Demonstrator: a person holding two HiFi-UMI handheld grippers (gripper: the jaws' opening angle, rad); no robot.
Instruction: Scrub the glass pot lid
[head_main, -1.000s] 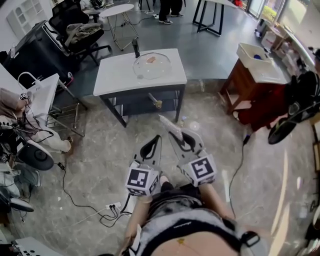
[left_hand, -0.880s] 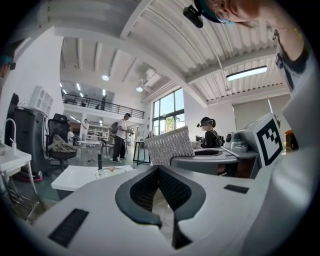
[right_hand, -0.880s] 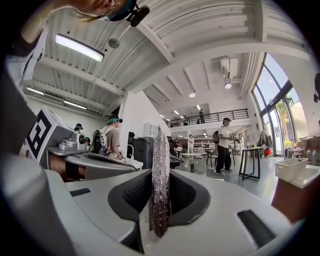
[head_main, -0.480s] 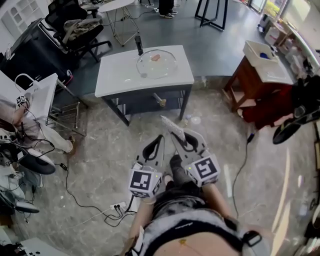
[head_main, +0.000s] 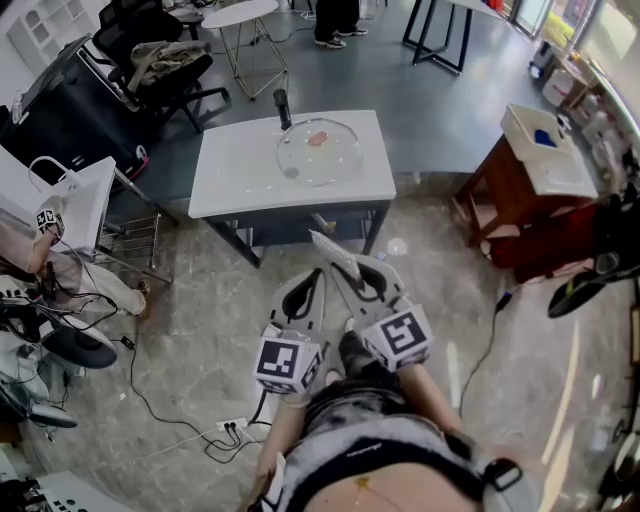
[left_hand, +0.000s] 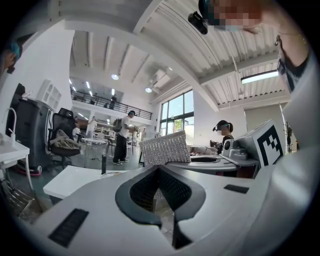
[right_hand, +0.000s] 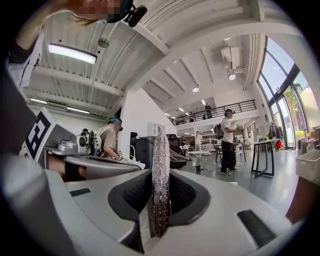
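The round glass pot lid (head_main: 320, 152) lies flat on a white table (head_main: 240, 170) ahead of me, with a small pink thing (head_main: 318, 139) on it and a black upright object (head_main: 282, 108) at its far left edge. My right gripper (head_main: 352, 272) (right_hand: 160, 175) is shut on a silvery scouring pad (head_main: 330, 250) (right_hand: 161, 165), which stands on edge between the jaws. My left gripper (head_main: 320, 272) (left_hand: 159, 169) is shut with nothing in it. Both point level toward the table, short of its near edge. In the left gripper view the scouring pad (left_hand: 165, 148) shows beyond the jaws.
A wooden cabinet with a white basin (head_main: 545, 150) stands at the right. A black office chair (head_main: 150, 60) and a round white table (head_main: 245, 15) are behind the white table. A wire rack (head_main: 120, 235) and floor cables (head_main: 160, 400) lie at the left. A person (head_main: 335, 15) stands at the back.
The white table with the lid has come nearer and lower in the head view. Both grippers have moved forward toward it together, both still shut, the pad still in the right one.
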